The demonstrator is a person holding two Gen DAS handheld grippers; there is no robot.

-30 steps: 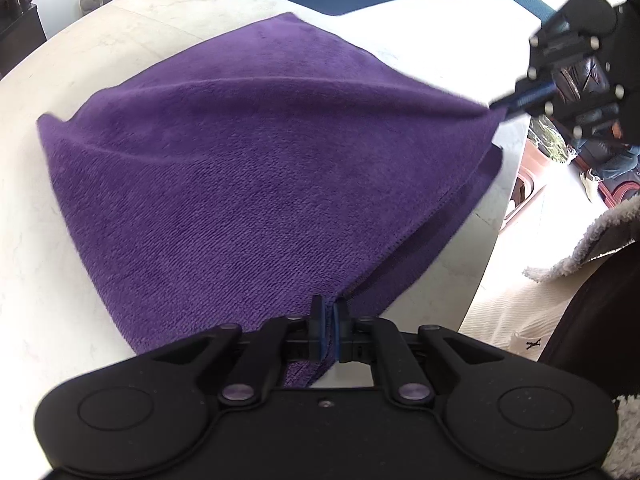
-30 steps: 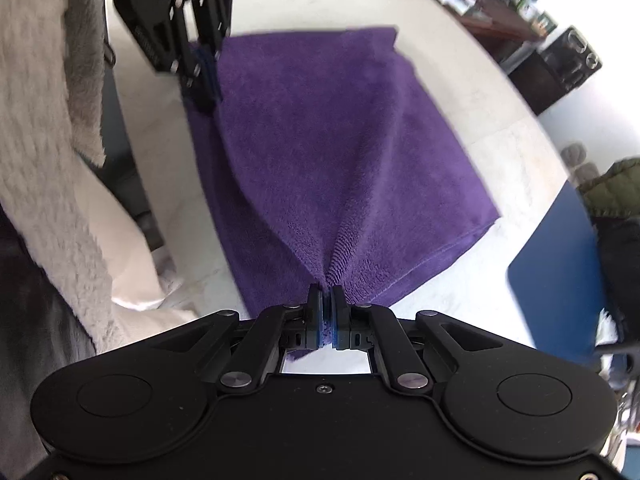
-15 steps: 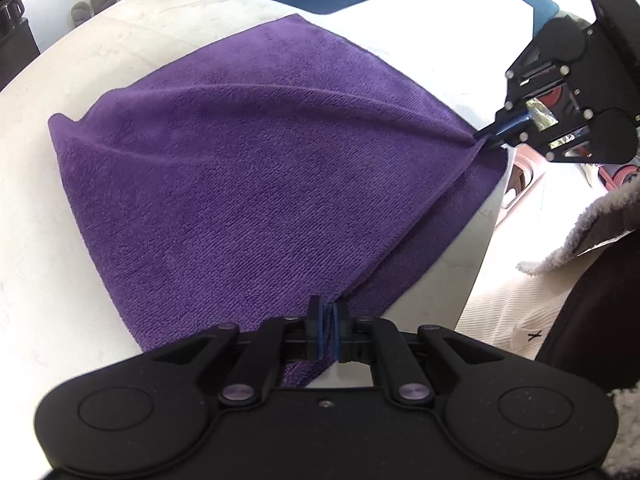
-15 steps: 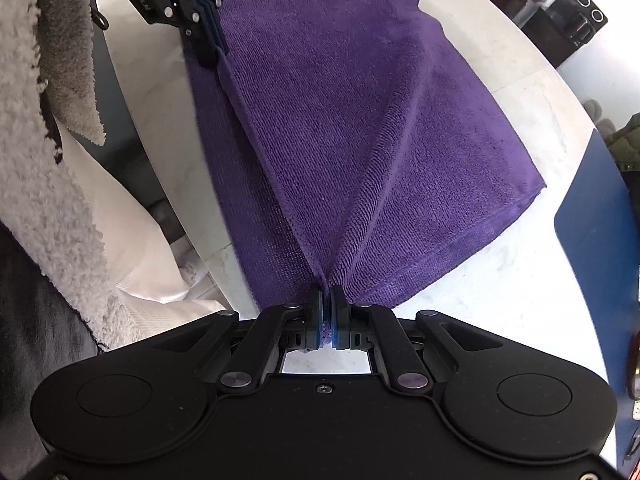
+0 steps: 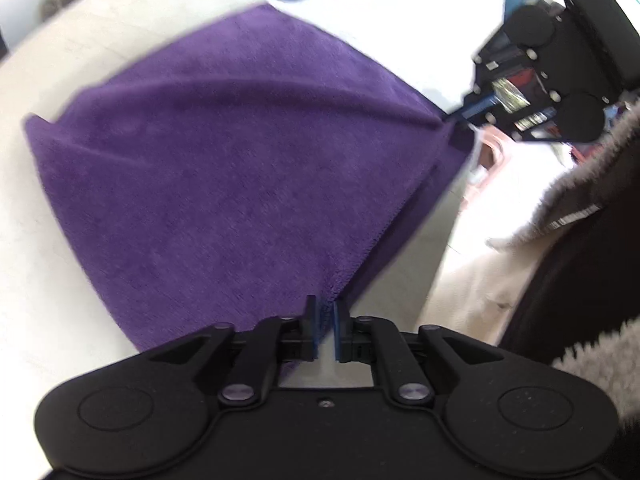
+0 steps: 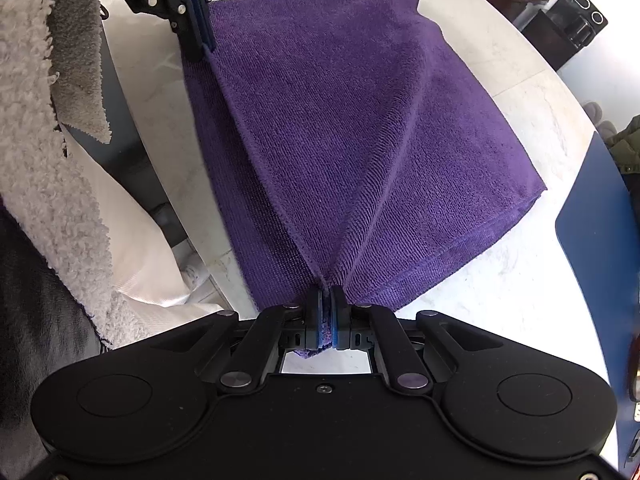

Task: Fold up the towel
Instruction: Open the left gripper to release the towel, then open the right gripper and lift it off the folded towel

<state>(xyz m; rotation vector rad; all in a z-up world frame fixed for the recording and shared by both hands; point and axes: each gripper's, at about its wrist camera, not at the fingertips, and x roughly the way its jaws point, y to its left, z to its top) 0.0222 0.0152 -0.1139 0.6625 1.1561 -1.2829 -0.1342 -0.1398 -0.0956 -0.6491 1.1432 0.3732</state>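
A purple towel [image 5: 224, 160] lies folded double on a white marble table [image 5: 60, 272]; it also shows in the right wrist view [image 6: 360, 128]. My left gripper [image 5: 326, 320] sits at the towel's near corner, its jaws slightly parted, the corner's tip just at their mouth. It appears in the right wrist view [image 6: 198, 36] at the far corner. My right gripper [image 6: 328, 312] is shut on the other near corner, holding it lifted. It appears in the left wrist view [image 5: 468, 114] at the towel's right corner.
A blue mat [image 6: 600, 248] lies on the table to the right. The table edge runs close along the towel's near side, with a fleece sleeve [image 6: 36, 128] and cream cushion [image 6: 132, 248] beyond it. Dark appliances [image 6: 576, 20] stand at the far side.
My left gripper's jaws have parted a little and the towel corner has slipped toward their tip. The top layer has sunk lower onto the layer beneath. The right gripper keeps its hold.
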